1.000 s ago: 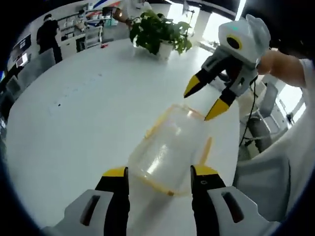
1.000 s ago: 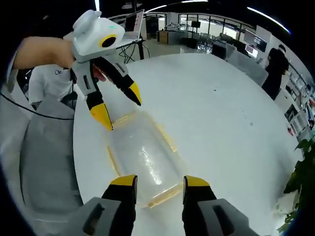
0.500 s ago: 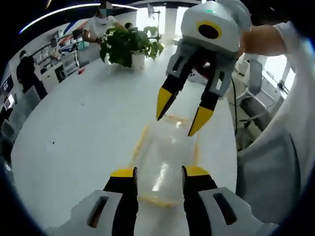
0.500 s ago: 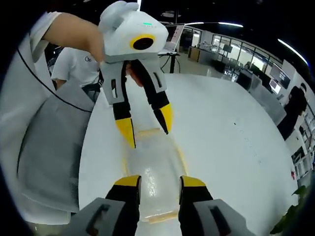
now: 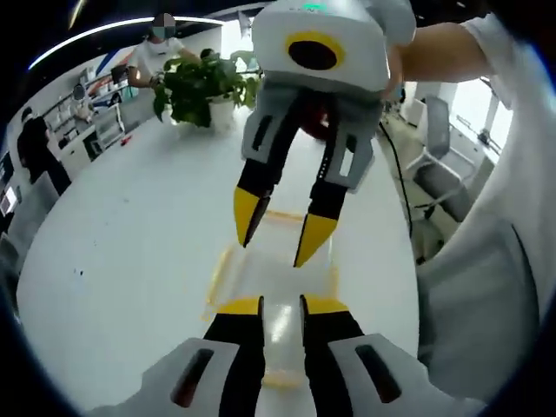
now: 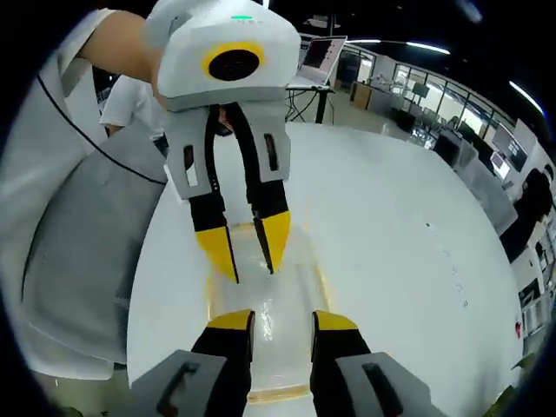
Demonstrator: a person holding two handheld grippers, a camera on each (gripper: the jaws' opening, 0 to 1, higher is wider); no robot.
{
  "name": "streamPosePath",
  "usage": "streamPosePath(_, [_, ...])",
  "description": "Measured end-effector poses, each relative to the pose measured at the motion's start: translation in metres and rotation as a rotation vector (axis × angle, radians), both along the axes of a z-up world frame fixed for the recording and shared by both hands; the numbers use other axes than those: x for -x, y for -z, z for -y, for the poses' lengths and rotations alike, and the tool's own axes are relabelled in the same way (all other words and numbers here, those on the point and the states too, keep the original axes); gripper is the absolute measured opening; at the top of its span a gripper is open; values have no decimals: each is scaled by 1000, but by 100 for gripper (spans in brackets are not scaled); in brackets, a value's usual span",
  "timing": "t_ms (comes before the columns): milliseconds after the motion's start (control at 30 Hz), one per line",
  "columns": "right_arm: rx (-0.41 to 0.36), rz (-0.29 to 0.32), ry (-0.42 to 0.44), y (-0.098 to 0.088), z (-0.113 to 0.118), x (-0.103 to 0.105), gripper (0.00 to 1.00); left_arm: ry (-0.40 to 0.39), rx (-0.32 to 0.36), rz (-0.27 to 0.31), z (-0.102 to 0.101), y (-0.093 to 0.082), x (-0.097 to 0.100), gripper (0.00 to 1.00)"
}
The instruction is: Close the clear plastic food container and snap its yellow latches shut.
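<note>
Two grippers over one clear container. In the left gripper view, left gripper low at the near edge, yellow tips a narrow gap apart with nothing between them, poised over the near end of the container. Right gripper opposite, reaching in from the far side, yellow tips parted and pointing down at the container's far end. Whether any tip touches the plastic: cannot tell.

In the right gripper view, same pairing mirrored: right gripper near, jaws parted and empty; left gripper beyond it, tips spread above the container. Yellow latches along the long sides of the box, lying flat on the white table. Potted plant far across the table. A person's sleeve just beside the table's left edge.
</note>
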State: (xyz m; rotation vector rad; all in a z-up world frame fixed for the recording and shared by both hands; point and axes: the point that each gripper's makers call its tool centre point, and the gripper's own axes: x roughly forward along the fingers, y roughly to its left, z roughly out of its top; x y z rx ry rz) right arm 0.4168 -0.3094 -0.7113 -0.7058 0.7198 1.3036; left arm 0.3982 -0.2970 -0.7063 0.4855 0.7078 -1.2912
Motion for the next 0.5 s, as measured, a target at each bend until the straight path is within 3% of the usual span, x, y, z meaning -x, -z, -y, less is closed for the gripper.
streamPosePath(267, [17, 0, -32, 5, -4, -4, 23, 20, -1, 4, 3, 3, 6, 11])
streamPosePath(500, [38, 25, -9, 8, -4, -18, 35, 26, 1, 9, 4, 4, 11, 10])
